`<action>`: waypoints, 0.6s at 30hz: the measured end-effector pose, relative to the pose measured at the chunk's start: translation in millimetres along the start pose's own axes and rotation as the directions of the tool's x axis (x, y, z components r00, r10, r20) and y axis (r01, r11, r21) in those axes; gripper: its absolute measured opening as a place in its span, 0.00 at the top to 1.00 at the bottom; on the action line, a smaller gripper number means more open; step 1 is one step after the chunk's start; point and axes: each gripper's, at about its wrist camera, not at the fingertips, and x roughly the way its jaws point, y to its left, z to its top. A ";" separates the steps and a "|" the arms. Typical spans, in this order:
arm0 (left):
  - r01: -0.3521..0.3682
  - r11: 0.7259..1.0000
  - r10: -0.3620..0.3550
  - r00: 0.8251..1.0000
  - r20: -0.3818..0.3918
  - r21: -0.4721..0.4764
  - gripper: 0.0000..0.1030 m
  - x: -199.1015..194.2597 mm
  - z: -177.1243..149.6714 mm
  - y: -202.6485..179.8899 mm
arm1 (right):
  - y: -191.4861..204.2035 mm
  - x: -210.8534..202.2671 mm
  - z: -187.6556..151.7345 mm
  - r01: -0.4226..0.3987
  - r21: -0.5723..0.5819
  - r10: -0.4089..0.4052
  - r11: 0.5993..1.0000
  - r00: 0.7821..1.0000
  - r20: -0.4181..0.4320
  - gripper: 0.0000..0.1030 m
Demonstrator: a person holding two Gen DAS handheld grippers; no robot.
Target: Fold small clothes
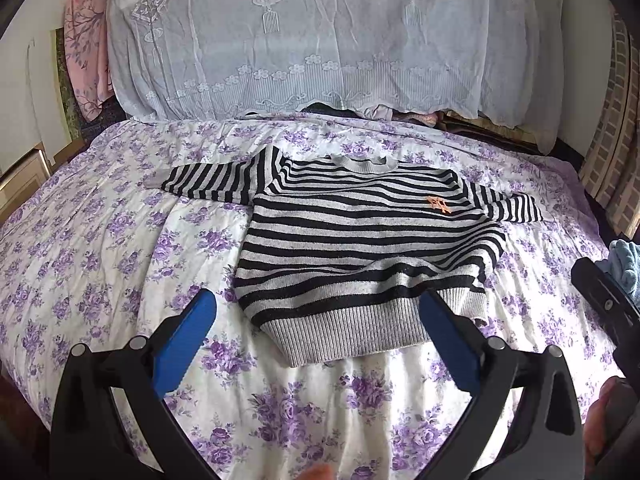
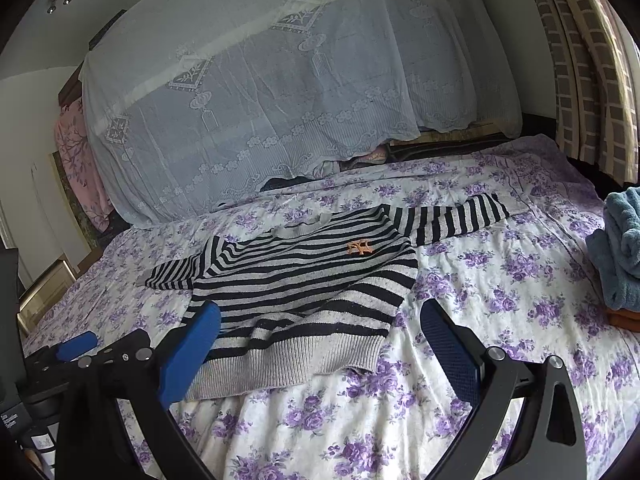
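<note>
**Striped sweater laid flat, both tongs apart above its hem**

A small striped sweater is seen spread face up on the floral bedspread, in the centre of both views, with its sleeves stretched out toward the left and right edges of the frame. The left gripper is held with its blue pads wide apart, nothing between them, low in the frame at the ribbed hem. The right gripper is likewise parted and empty, over the hem's right corner. A folded blue towel lies at the right edge.

The hem is already rumpled near the middle. If only the top layer is pinched, the back is likely to lag and the fold to skew. Bedspread fabric may also be caught with the knit.
</note>
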 end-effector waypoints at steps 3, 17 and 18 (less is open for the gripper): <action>-0.001 1.000 0.001 1.000 0.006 0.001 0.04 -3.4 0.1 -0.1 | 1.1 -2.8 0.9 -0.002 -0.004 0.002 1.000 1.000 0.004 0.03; -0.003 1.000 0.003 1.000 0.009 -0.006 0.04 -9.3 0.1 1.8 | 6.6 -10.7 2.7 -0.007 -0.015 0.007 1.000 1.000 0.017 0.03; -0.003 1.000 0.003 1.000 0.009 -0.006 0.04 -8.9 0.1 1.7 | 6.7 -10.8 2.6 -0.007 -0.015 0.007 1.000 1.000 0.017 0.03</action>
